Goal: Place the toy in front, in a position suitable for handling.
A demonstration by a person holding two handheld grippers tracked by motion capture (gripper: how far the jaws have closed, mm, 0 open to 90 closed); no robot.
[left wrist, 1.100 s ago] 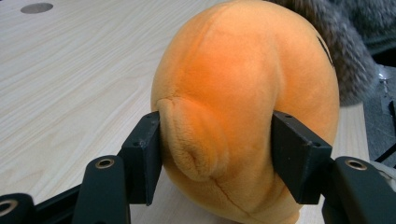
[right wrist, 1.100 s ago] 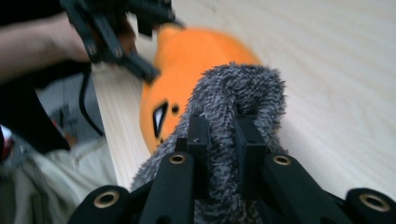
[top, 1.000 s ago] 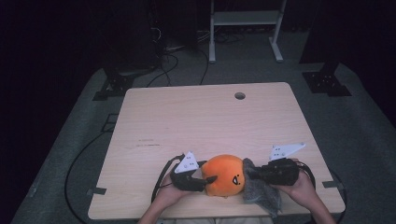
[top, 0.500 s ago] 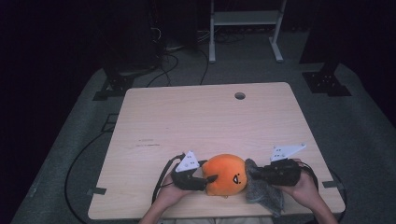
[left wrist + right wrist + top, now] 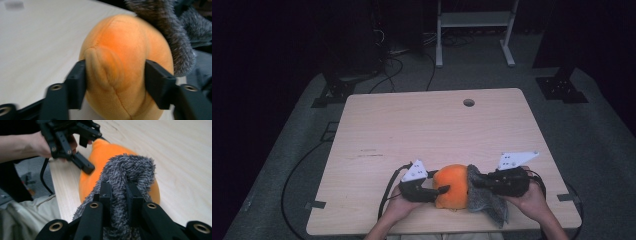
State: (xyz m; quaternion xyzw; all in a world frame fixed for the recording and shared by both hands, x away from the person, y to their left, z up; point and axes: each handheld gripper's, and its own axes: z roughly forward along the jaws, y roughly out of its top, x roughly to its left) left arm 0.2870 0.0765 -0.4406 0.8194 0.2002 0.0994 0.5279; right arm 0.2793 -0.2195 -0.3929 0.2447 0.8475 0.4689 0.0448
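A round orange plush toy [image 5: 452, 185] rests near the table's front edge. My left gripper [image 5: 443, 191] holds it from the left. In the left gripper view the jaws have just been closing further, and the left gripper [image 5: 115, 75] is shut, pinching a fold of the orange plush [image 5: 120, 50]. A grey furry cloth [image 5: 489, 205] drapes over the plush's right side. My right gripper [image 5: 474, 181] is shut on it. In the right gripper view the right gripper [image 5: 117, 192] clamps a ridge of grey fur [image 5: 130, 167] in front of the orange plush [image 5: 100, 152].
The light wooden table [image 5: 412, 130] has a round cable hole [image 5: 469, 102] near its far edge. Behind it stand a white rack frame [image 5: 472, 20] and dark stands on grey carpet, with cables [image 5: 292, 170] trailing down the left side. The person's forearms enter from the bottom.
My right gripper has lifted slightly, drawing the grey cloth up against the plush's right side. The left hand has stayed in place on the plush.
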